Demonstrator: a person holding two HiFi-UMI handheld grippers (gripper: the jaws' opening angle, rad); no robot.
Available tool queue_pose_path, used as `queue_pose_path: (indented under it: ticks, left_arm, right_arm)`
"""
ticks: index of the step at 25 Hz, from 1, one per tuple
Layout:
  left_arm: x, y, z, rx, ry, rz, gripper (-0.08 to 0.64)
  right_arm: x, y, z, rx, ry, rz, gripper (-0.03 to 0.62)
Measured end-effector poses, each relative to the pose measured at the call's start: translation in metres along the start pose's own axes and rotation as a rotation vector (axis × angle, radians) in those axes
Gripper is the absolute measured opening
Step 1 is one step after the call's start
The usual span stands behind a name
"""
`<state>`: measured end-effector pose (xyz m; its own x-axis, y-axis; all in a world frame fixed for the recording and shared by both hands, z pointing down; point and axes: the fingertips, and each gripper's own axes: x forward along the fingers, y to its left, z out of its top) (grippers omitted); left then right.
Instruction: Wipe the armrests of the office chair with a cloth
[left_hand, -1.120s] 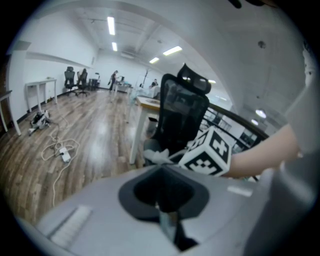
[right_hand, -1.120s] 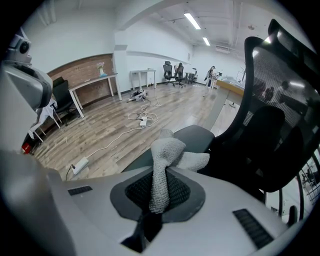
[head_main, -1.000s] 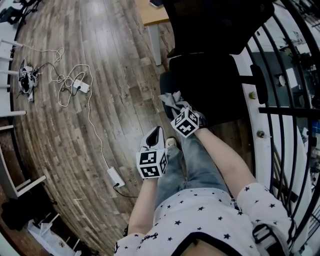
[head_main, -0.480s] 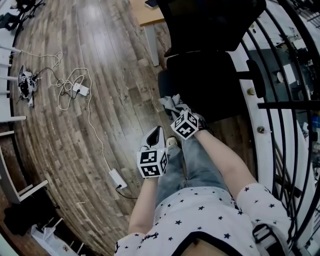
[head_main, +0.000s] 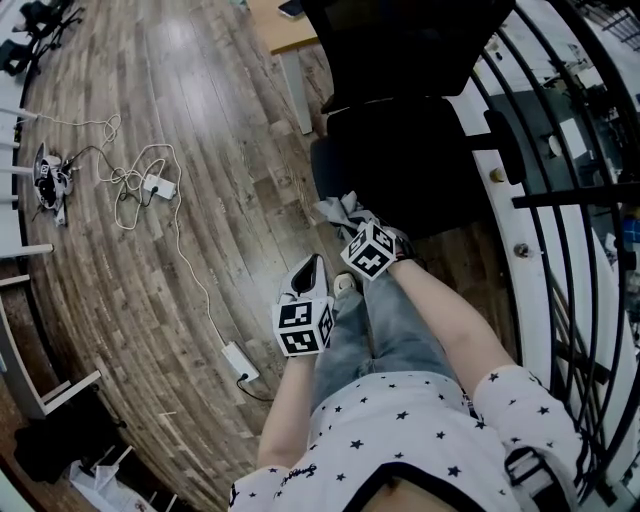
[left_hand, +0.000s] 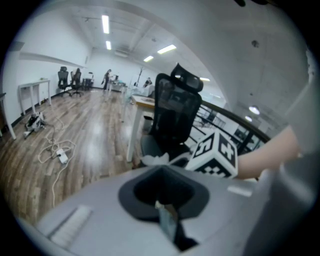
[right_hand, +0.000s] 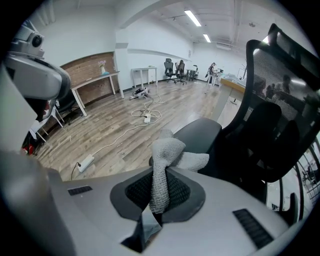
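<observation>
Cloth (right_hand: 167, 150): grey, bunched, pinched at its lower end in the right gripper (right_hand: 155, 204) jaws. The free part stands up and flops forward. No contact with the chair visible; the head view puts it over the floor (head_main: 220, 90), just short of the near-left corner of the seat (right_hand: 200, 131).

Office chair (head_main: 420, 120) is straight ahead of the cloth, seat toward the person, backrest (right_hand: 270, 125) on the far side.

One armrest (head_main: 503, 146) reads clearly: a dark oblong pad on the chair's right flank, next to the railing (head_main: 580, 197). Its long axis runs front-to-back, away from the person. It lies ahead and to the right of the jaws, across the seat. The other armrest can't be separated from the black seat and back.

The right gripper is nearer the chair and the only one loaded. Left gripper (head_main: 308, 272) sits further back beside the person's leg (head_main: 385, 320), jaws together, nothing between them.

Judgement: the next move is a forward reach with the right, then strokes along the pad's length, not across it.
</observation>
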<state>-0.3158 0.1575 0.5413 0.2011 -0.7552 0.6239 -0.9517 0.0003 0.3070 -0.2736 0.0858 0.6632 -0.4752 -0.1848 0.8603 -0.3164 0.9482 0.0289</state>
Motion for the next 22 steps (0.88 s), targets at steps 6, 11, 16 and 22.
queue_pose_path:
  ticks: [6, 11, 16, 22]
  left_arm:
    - [-0.007, 0.001, 0.001, 0.009, -0.005, -0.005, 0.003]
    - [-0.011, 0.003, -0.001, 0.009, -0.007, -0.006, 0.005]
    - [-0.015, 0.003, -0.003, 0.017, -0.007, -0.018, 0.003]
    - [-0.018, 0.003, 0.000, 0.020, -0.010, -0.030, 0.003]
  right_arm:
    - [-0.006, 0.013, -0.007, 0.022, 0.014, 0.021, 0.034]
    - [-0.010, 0.014, -0.007, 0.018, 0.016, 0.002, 0.034]
    - [-0.022, 0.011, -0.007, 0.053, -0.005, -0.027, 0.034]
    - [-0.051, 0.006, -0.006, 0.111, -0.053, -0.064, 0.034]
